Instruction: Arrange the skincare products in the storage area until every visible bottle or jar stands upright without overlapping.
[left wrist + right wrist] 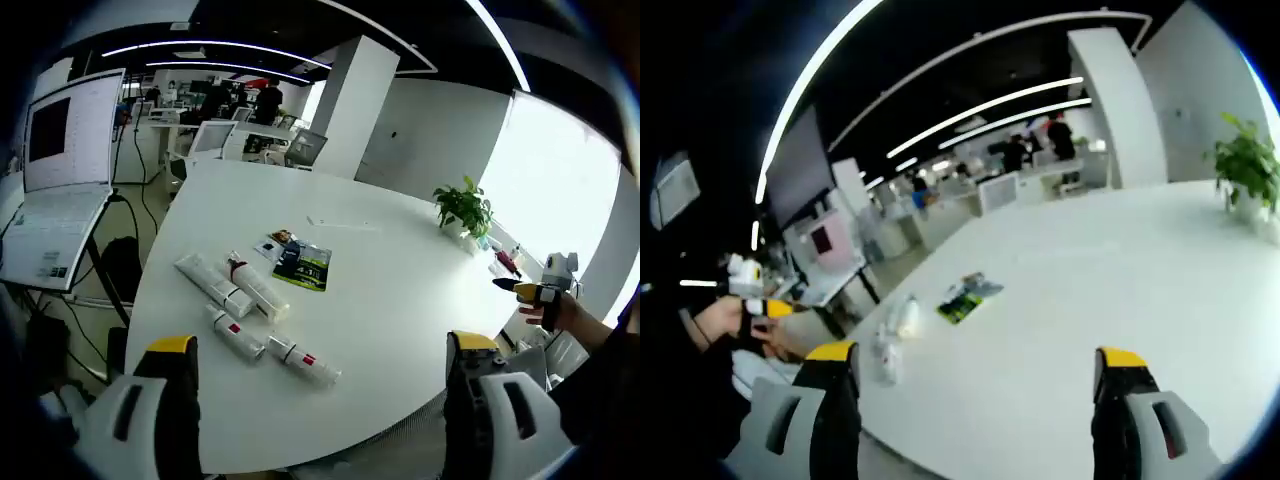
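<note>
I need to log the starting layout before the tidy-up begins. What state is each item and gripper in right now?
Long white tube: lying flat on the table.
Red-capped tube: lying flat, beside the long tube.
Short labelled tube: lying flat.
Tube nearest the edge: lying flat.
Dark sachets: flat.
Laptop: open, screen lit.
Potted plant: upright.
Left gripper: open, empty.
Right gripper: open, empty.

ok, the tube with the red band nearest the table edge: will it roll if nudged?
Probably: the tube nearest the edge looks round and lies on its side on the smooth white table. It likely feels light and slightly slick. Standing it upright may be tippy, since it's slender.
</note>
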Demonstrator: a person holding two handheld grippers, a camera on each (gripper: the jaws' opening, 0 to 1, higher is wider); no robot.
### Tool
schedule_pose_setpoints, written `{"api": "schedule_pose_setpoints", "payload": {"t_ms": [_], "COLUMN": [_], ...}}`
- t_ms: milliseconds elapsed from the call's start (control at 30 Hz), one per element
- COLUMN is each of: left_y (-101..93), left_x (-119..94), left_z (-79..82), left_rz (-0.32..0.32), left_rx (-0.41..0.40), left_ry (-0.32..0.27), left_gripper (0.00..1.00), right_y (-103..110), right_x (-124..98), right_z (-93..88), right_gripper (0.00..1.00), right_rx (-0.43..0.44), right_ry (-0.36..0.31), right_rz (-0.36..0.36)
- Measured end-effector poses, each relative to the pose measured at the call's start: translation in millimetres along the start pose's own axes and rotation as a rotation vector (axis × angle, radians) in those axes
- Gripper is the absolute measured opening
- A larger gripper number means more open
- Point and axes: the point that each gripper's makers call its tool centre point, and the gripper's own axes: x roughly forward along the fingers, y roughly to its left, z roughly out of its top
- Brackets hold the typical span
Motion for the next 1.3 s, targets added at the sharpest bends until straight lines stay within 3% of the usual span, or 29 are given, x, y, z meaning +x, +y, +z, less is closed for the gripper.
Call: {"api": "schedule_pose_setpoints", "payload": {"t_ms": [1300], "left_y": [1.6], "left_x": [6], "left_z": [-3.7], "left_rz": [0.010], "left_rx": [-0.014], "left_ry": [0.035], "left_gripper": [0.98], "right_y": [-8], "right_x": [13], "right_z": [-6.2], "right_gripper": [1.00], "right_rx": [0.004], "right_ry": [0.041], "right_rz": [0.003]}}
